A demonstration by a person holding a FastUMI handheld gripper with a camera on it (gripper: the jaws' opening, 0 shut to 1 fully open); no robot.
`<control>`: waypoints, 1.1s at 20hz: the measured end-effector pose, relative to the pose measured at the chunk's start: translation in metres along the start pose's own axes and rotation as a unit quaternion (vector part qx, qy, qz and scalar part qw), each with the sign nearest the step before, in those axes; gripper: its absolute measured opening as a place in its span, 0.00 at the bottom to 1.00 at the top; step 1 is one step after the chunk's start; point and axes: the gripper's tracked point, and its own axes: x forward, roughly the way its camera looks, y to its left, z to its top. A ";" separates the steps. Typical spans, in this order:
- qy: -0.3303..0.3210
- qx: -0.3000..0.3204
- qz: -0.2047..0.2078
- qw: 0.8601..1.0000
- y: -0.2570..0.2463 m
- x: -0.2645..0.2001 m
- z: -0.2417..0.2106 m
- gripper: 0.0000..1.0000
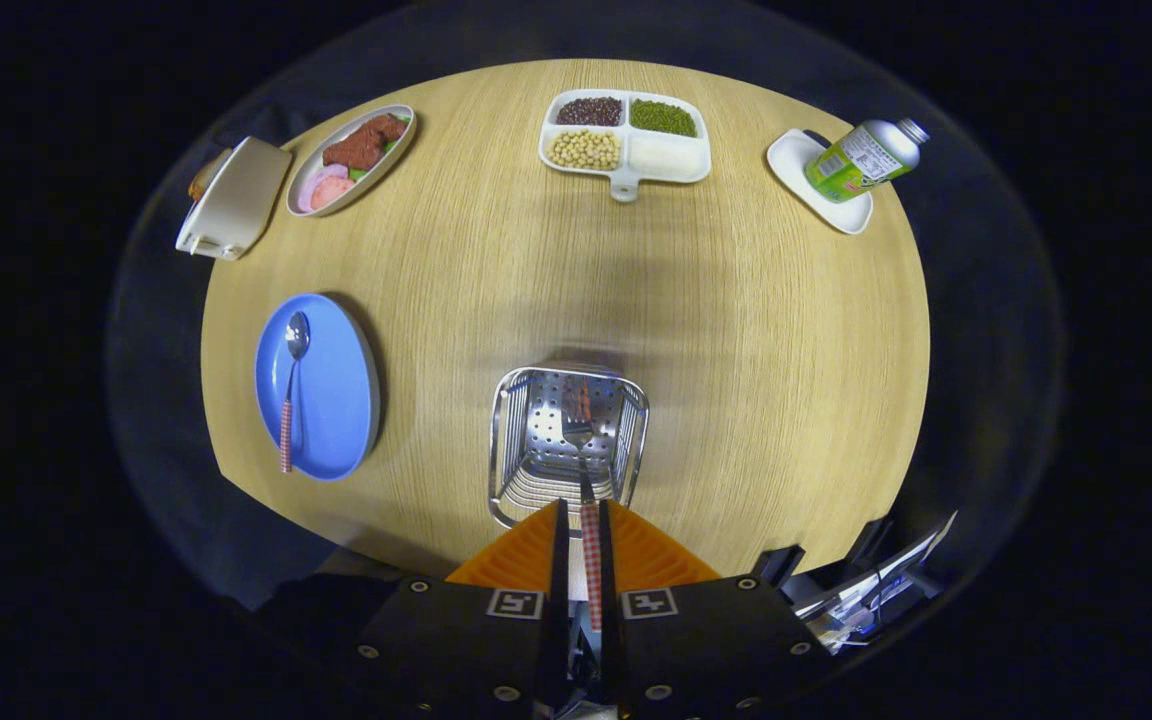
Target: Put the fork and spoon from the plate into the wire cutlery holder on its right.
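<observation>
A: Fork (pixel 586 470): what does it look like, and where is it?

B: It has a metal head and a handle with a red-and-white check pattern. The handle is pinched between the two fingers (pixel 536 545), which are drawn in narrow against it. The gripper (pixel 580 540) holds it pointing straight ahead, so the tines hang over the open mouth of the wire cutlery holder (pixel 568 440). I cannot tell whether the tines touch the bottom.

A: And the holder itself?

B: Shiny metal, squarish, with wire sides and a perforated back and floor. It stands on the wooden bench (pixel 736 330), just ahead of the fingers.

A: The spoon?

B: The spoon (pixel 291 385) lies on the blue plate (pixel 336 400), left of the holder and well apart from it. It has the same checked handle, with the bowl pointing away from the gripper.

A: What else is around?

B: Along the far side is an oval dish of food (pixel 351 158) with a cream-coloured container (pixel 234 198) beside it. In the middle sits a white divided tray (pixel 626 137) with four compartments of beans and grains. To the right a green can (pixel 861 158) lies tilted on a small white dish (pixel 816 185). Nothing stands between the plate and the holder.

A: Counts?

B: One fork, one spoon, one plate, one holder, one tray, one can, two dishes.
</observation>
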 end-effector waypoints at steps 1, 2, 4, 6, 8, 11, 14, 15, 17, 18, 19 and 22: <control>-0.014 0.003 0.005 1.000 0.005 -0.005 0.004 0.16; -0.030 0.005 0.009 0.999 0.010 -0.008 0.007 0.17; -0.059 0.005 0.020 0.998 0.021 -0.016 0.012 0.25; -0.096 0.010 0.032 0.995 0.036 -0.026 0.021 0.31; -0.140 0.013 0.027 0.990 0.041 -0.032 0.033 0.42; -0.201 0.026 0.024 0.979 0.054 -0.044 0.049 0.66; -0.280 0.037 0.012 0.959 0.061 -0.062 0.067 0.81; -0.306 0.039 0.006 0.951 0.063 -0.068 0.071 0.84; -0.352 0.041 -0.003 0.935 0.068 -0.079 0.080 0.86; -0.373 0.042 -0.008 0.927 0.068 -0.084 0.083 0.86; -0.395 0.042 -0.012 0.918 0.070 -0.090 0.087 0.87; -0.459 0.038 -0.023 0.888 0.077 -0.112 0.095 0.88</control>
